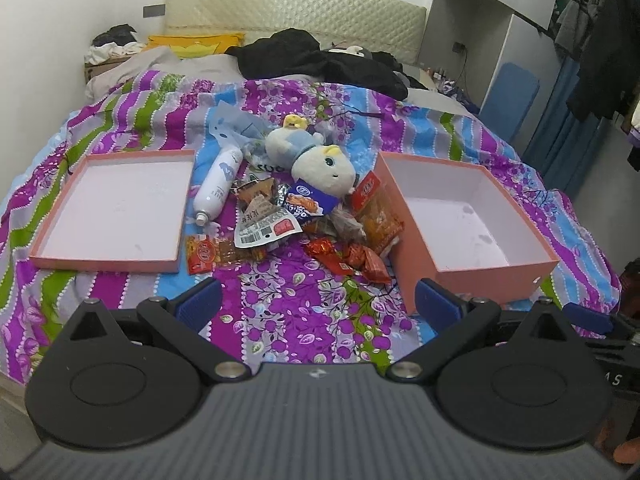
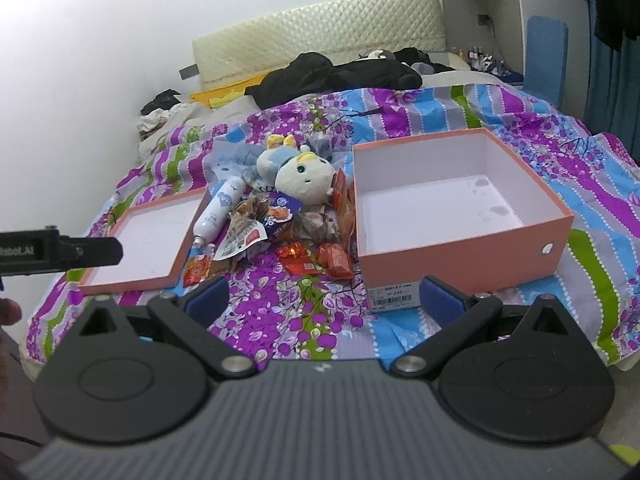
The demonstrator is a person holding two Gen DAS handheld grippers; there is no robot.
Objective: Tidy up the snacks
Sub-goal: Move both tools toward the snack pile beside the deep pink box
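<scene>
Snacks (image 1: pixel 304 220) heaped on the bedspread (image 1: pixel 304 320) between lid (image 1: pixel 52 258) and box (image 1: pixel 520 268), partly buried under a plush toy (image 1: pixel 320 164); wrapper print unreadable. Left gripper (image 1: pixel 318 300) and right gripper (image 2: pixel 326 298) both spread wide, holding nothing, fingertips cut off low.

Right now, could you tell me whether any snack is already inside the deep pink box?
No, the deep pink box shows only its bare white floor, and the snack packets lie piled on the bedspread beside it.
</scene>
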